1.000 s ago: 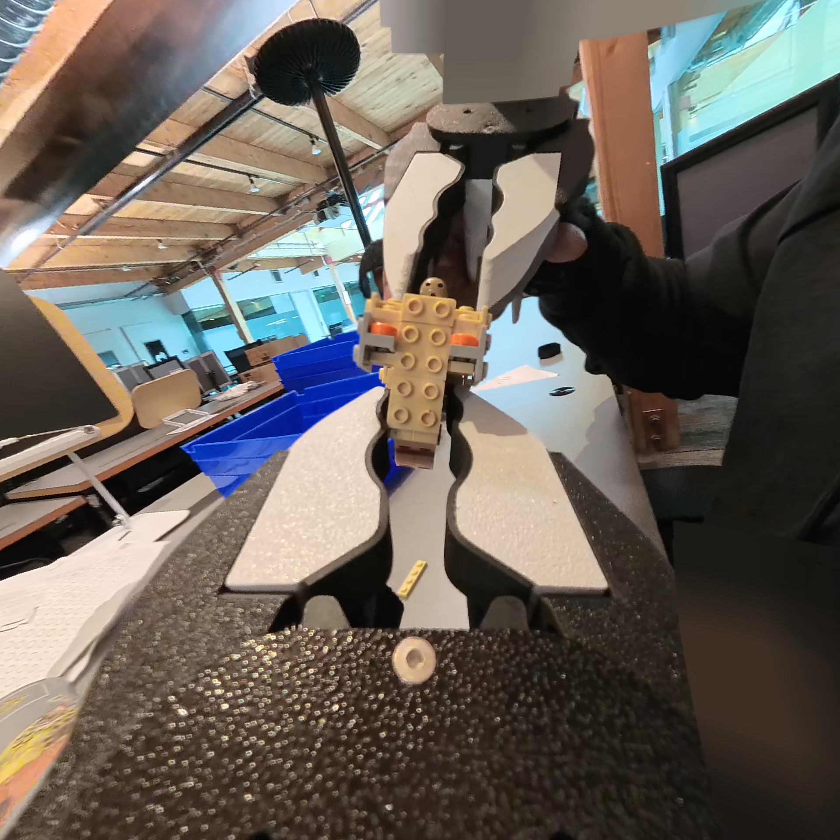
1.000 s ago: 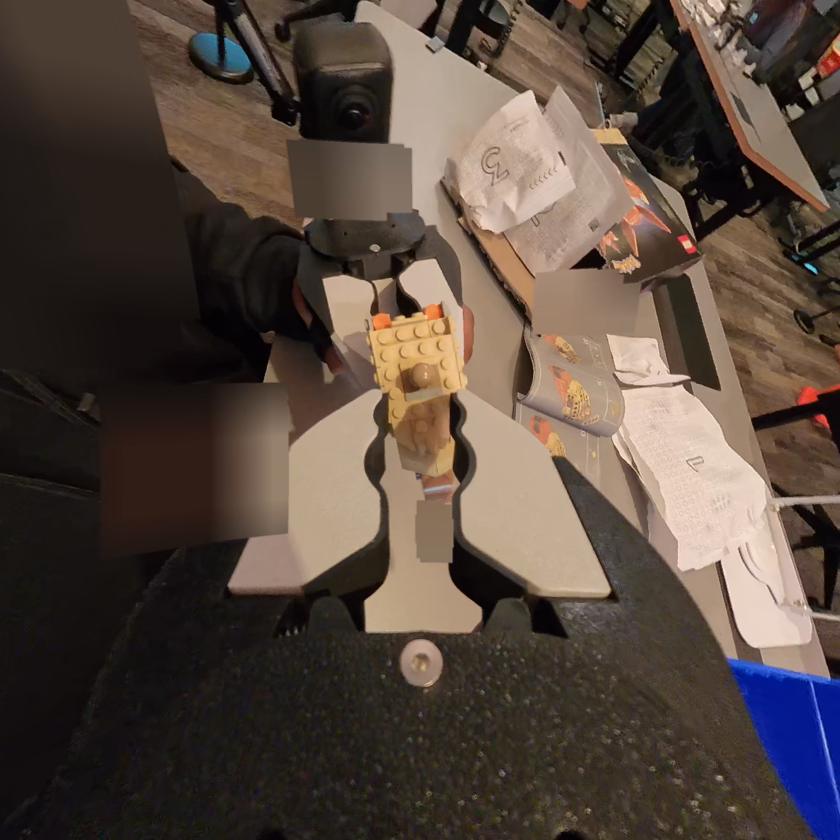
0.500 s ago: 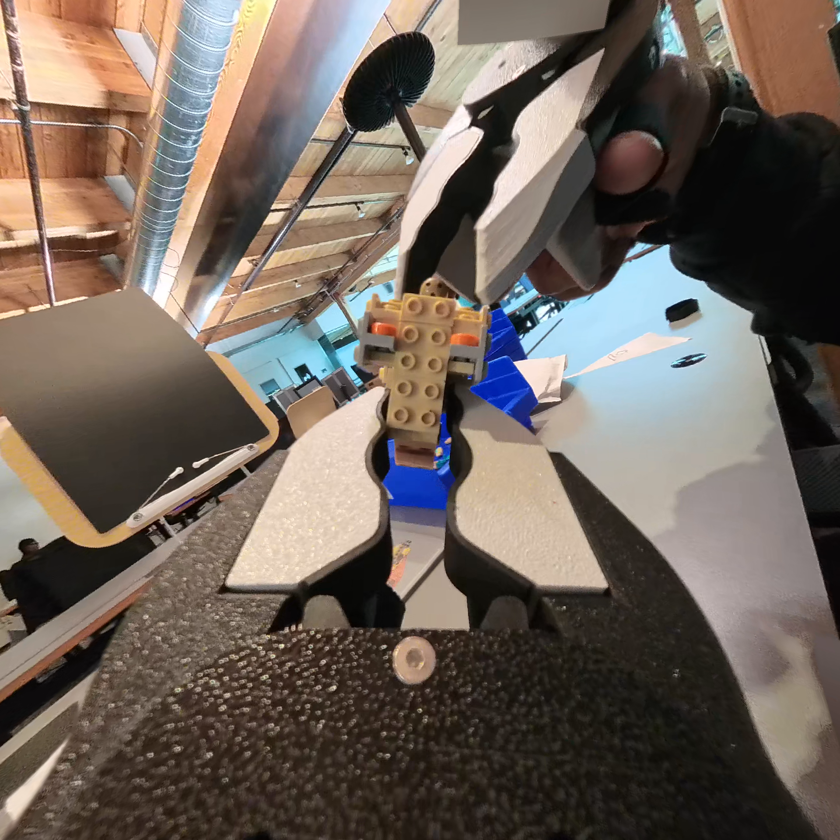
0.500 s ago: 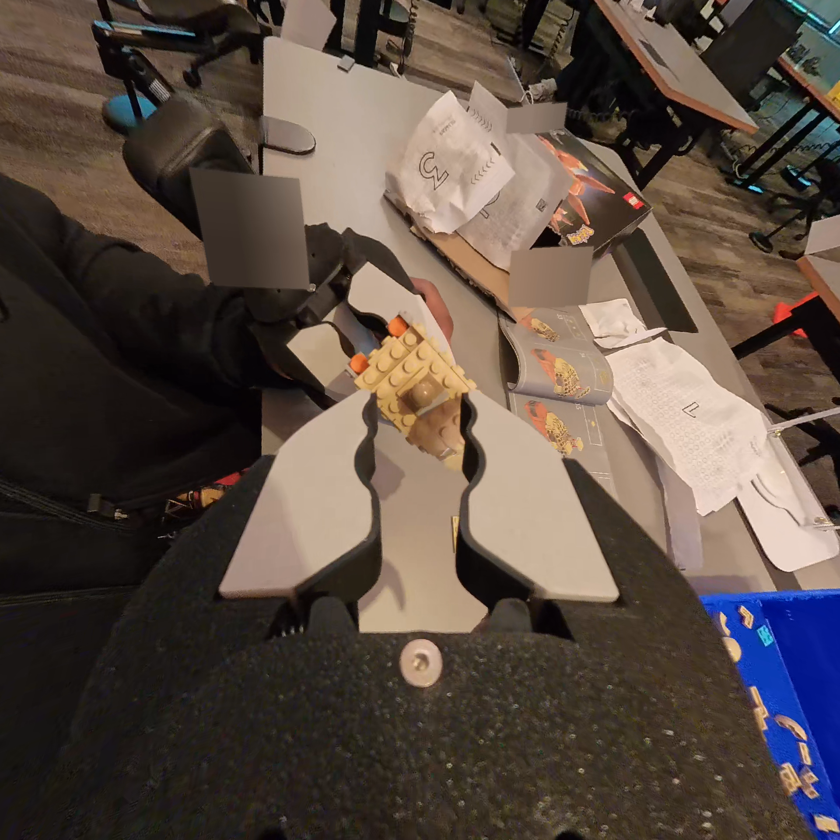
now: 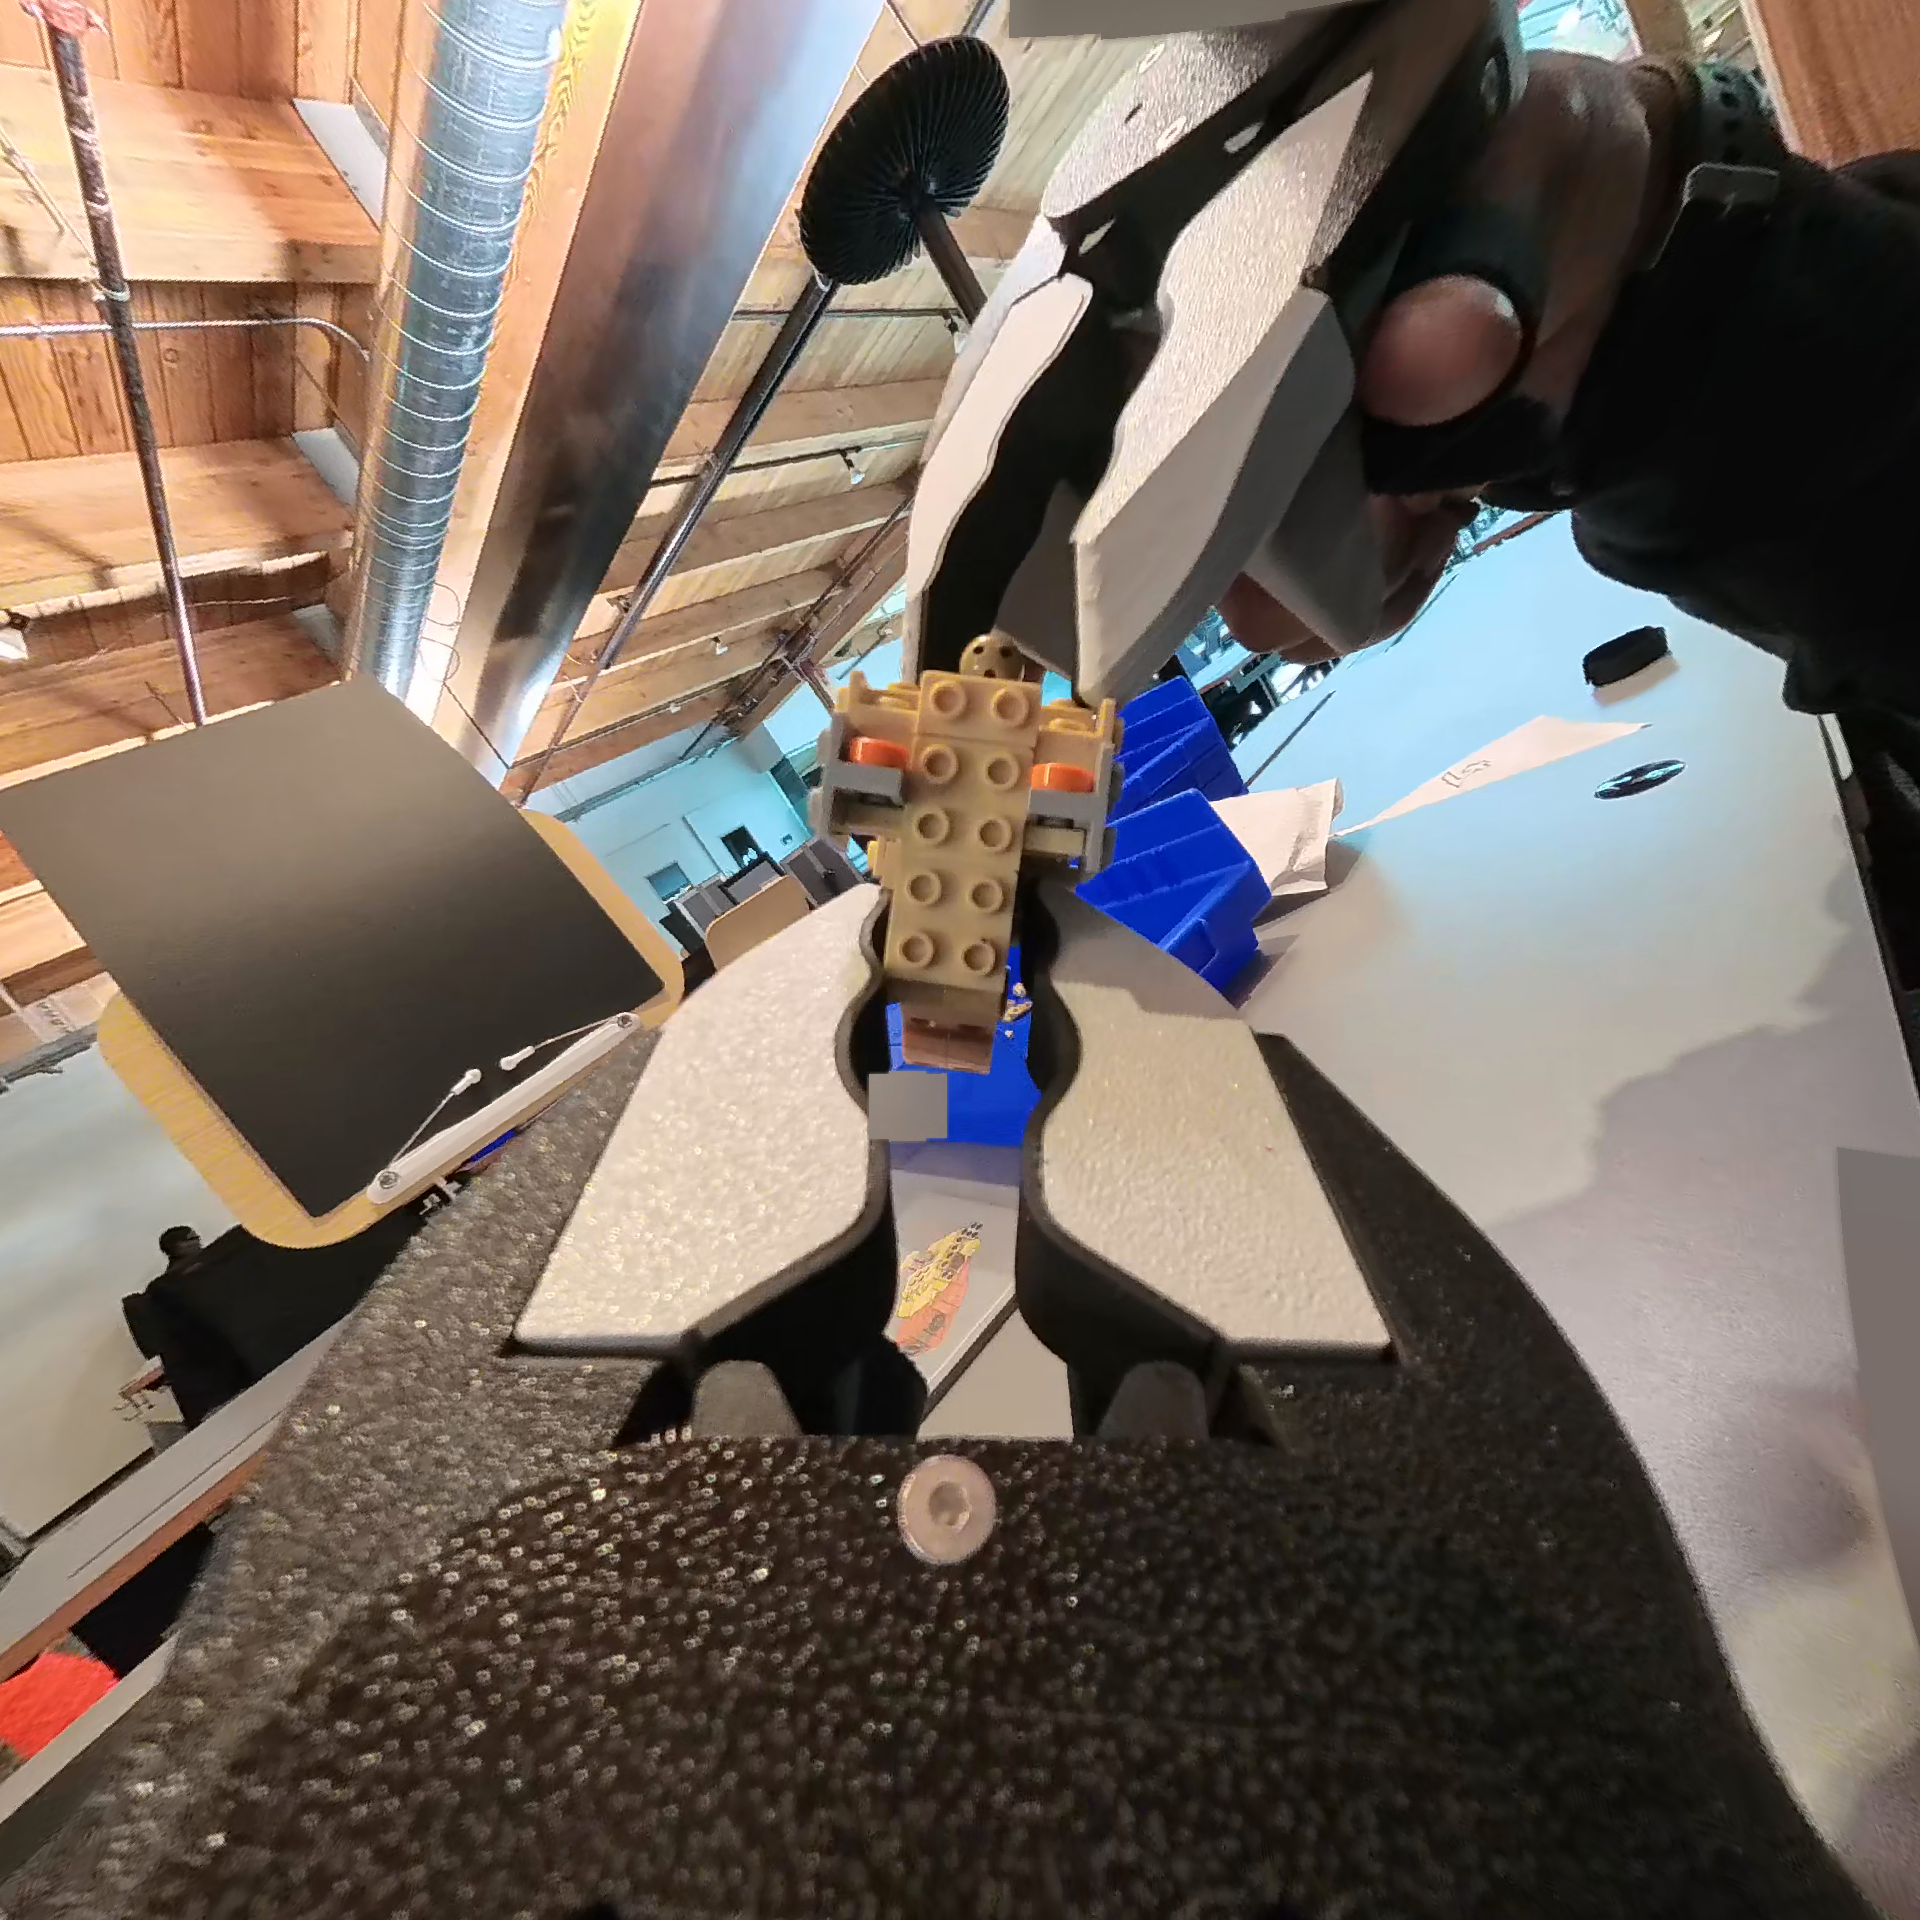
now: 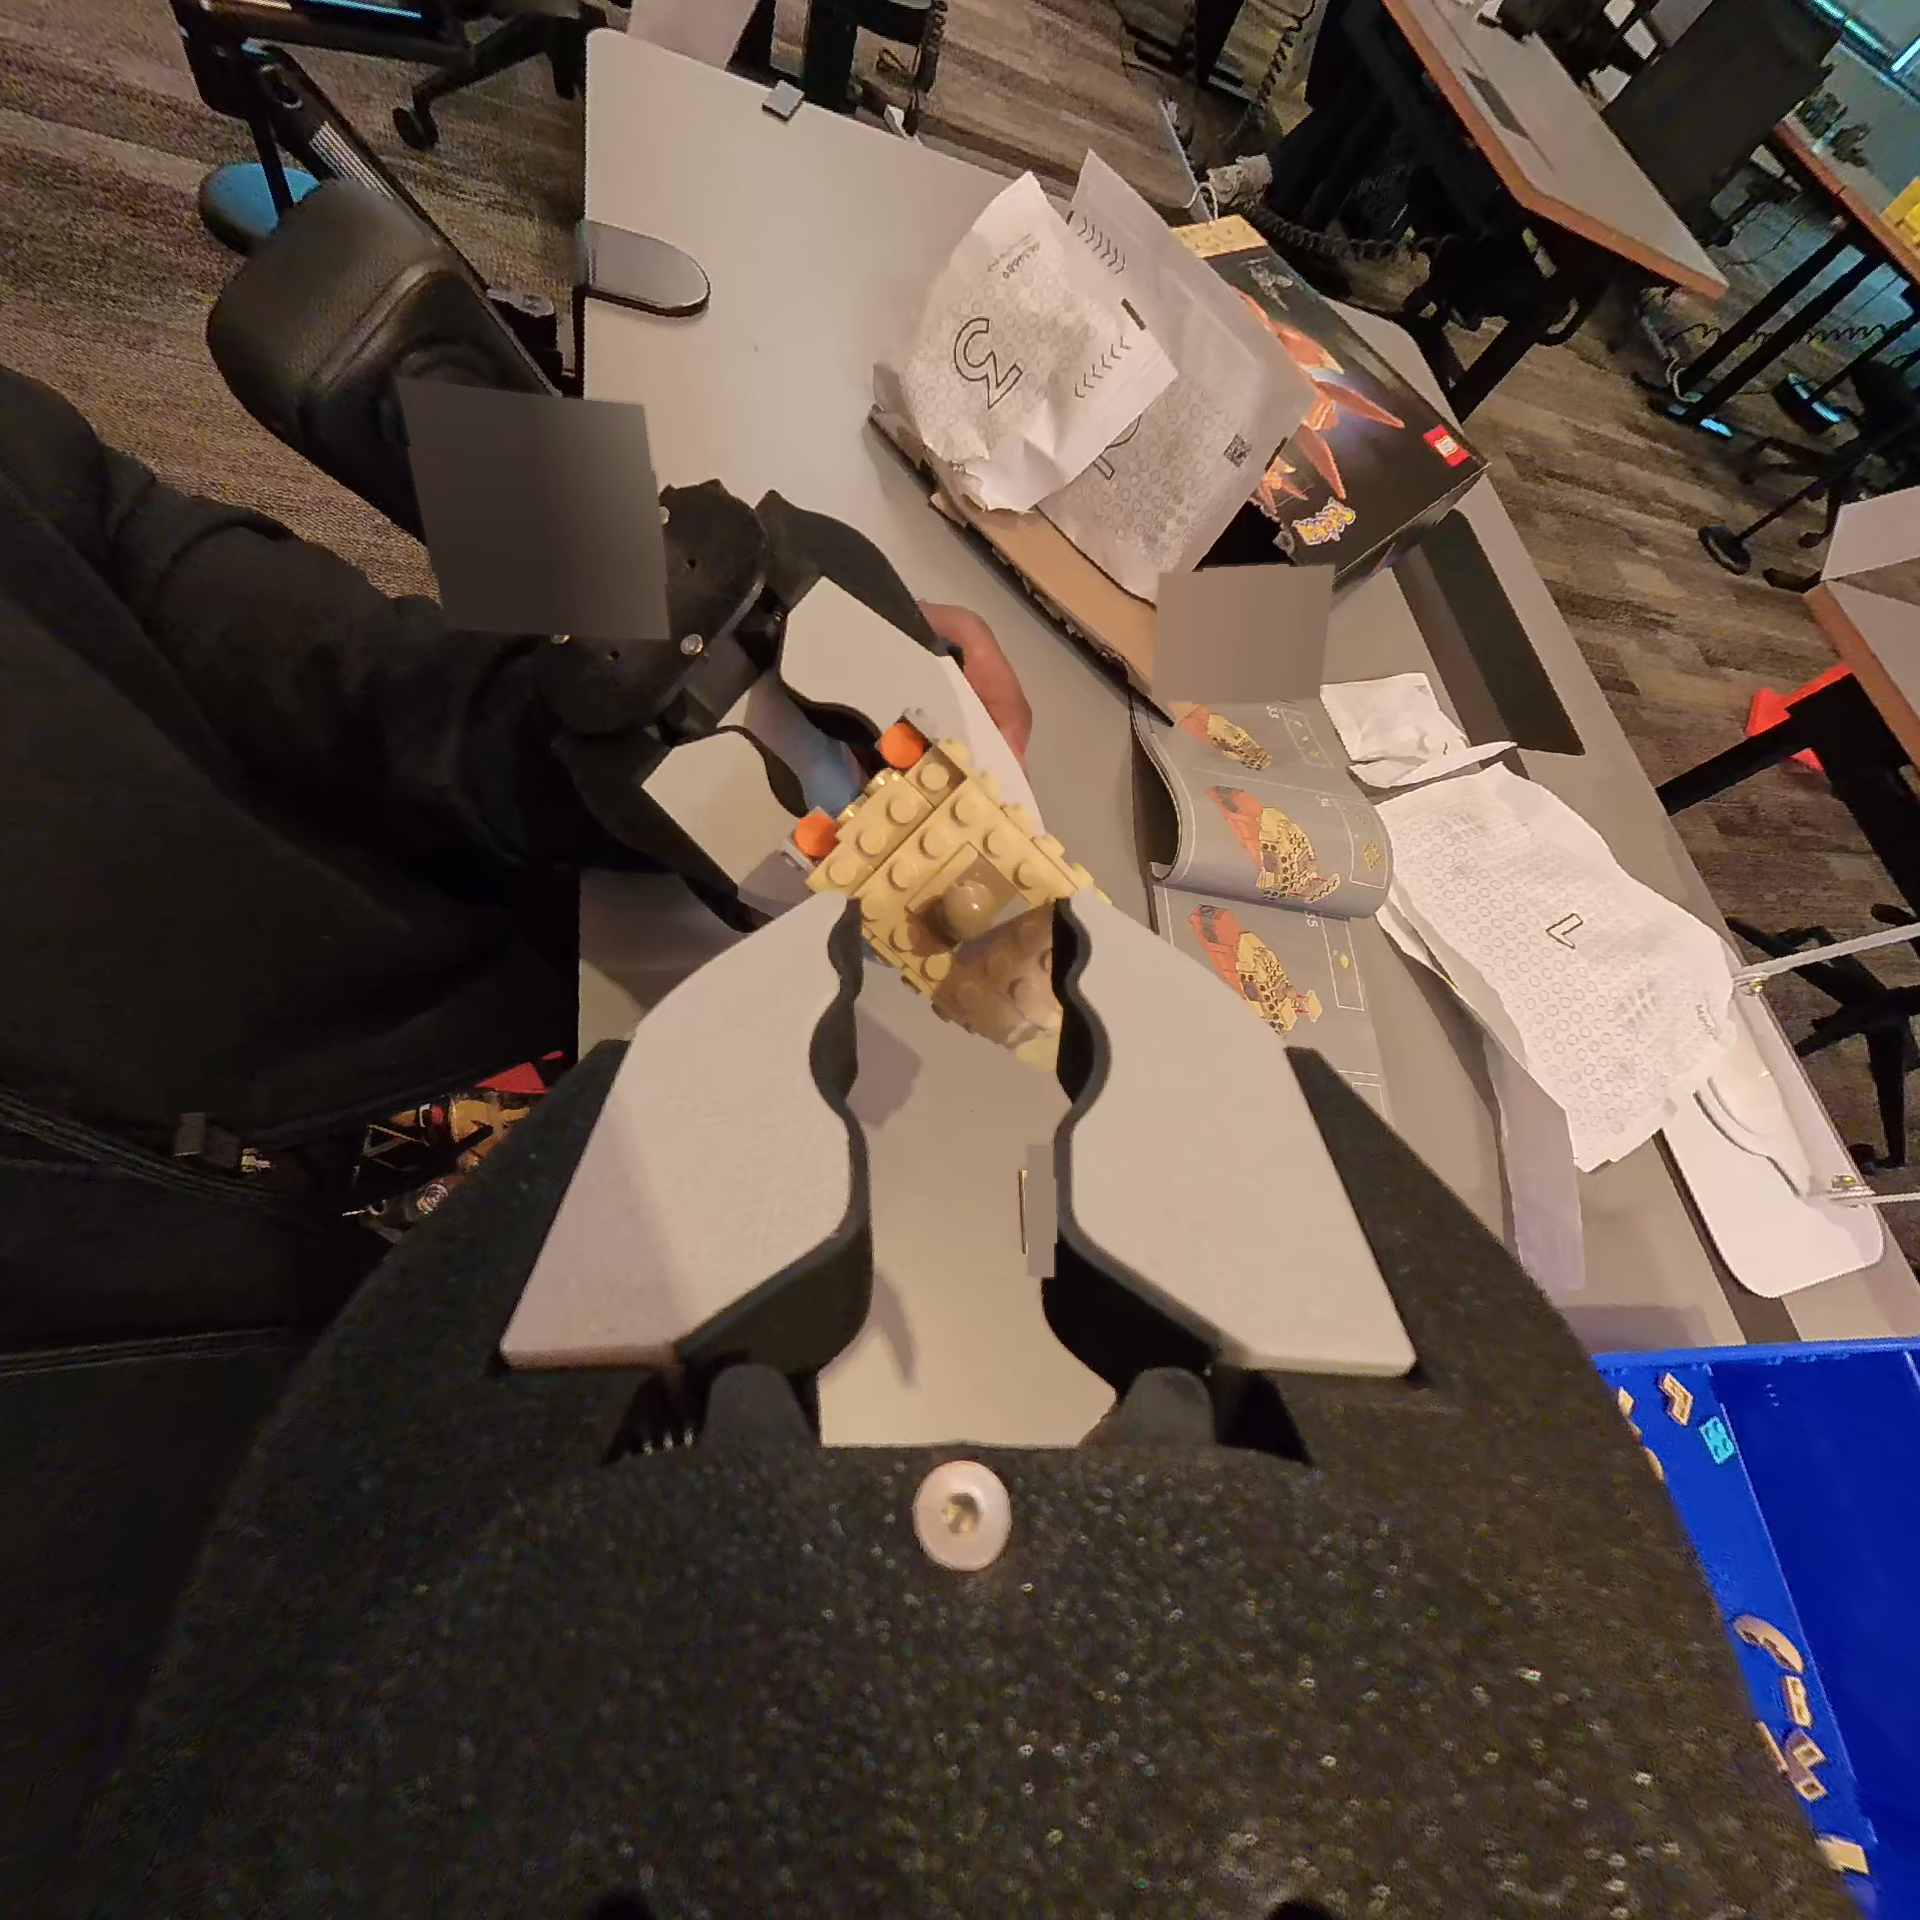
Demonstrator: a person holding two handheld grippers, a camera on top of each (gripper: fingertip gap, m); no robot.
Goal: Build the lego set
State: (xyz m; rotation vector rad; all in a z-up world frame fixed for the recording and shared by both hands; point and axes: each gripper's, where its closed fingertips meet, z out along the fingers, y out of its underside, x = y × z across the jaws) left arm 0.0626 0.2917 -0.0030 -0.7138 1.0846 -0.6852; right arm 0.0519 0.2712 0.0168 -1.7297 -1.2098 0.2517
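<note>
Two claws meet on one tan lego sub-assembly (image 5: 951,831), held in the air above the grey tabletop (image 6: 769,312). Left claw (image 5: 954,940) is narrow, clamped on its lower end; right claw (image 6: 954,925) is narrow around the far end, contact unclear. Build looks partial: small body with orange studs only. Instruction booklet (image 6: 1262,842) lies open at right; loose pieces remain in blue bin (image 6: 1787,1558).

Left hand-held gripper (image 5: 951,925) clamps tan lego model (image 5: 961,821).
</note>
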